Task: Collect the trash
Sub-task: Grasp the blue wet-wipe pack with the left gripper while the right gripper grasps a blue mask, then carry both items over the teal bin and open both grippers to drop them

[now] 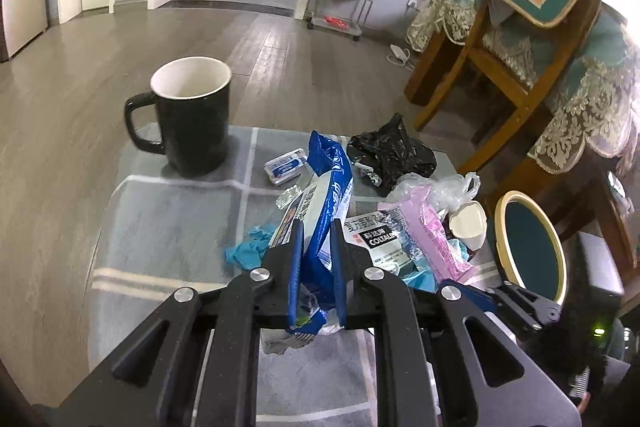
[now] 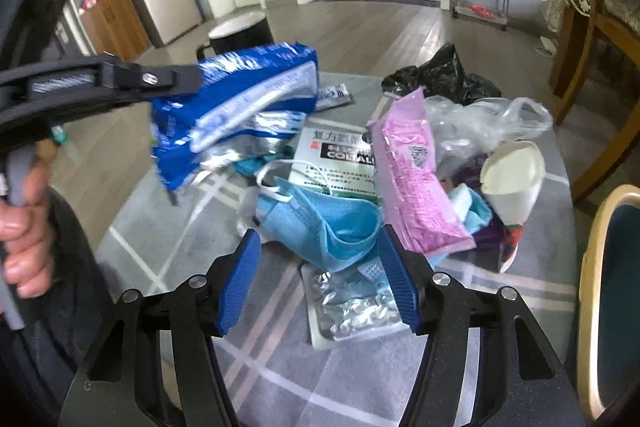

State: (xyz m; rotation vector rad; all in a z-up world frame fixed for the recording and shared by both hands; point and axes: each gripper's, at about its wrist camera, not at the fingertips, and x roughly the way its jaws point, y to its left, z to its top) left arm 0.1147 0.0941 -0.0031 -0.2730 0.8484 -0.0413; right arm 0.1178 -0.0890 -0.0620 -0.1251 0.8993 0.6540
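**Clamping the blue wrapper over the trash pile**

Gripping hard, the left tool point(image 1: 316, 239) has its pads pinched on the blue wrapper point(image 1: 330, 183), which is lifted clear above the counter point(image 1: 168, 227). The right tool point(image 2: 316, 279) is spread, jaws standing either side of the blue face mask point(image 2: 320, 223) without pressing it; the mask lies on the pile beside a pink packet point(image 2: 412, 187). A foil blister pack point(image 2: 352, 311) sits flat just under the mask. A black mug point(image 1: 192, 115) stands upright at the counter's far corner, well apart from the litter.
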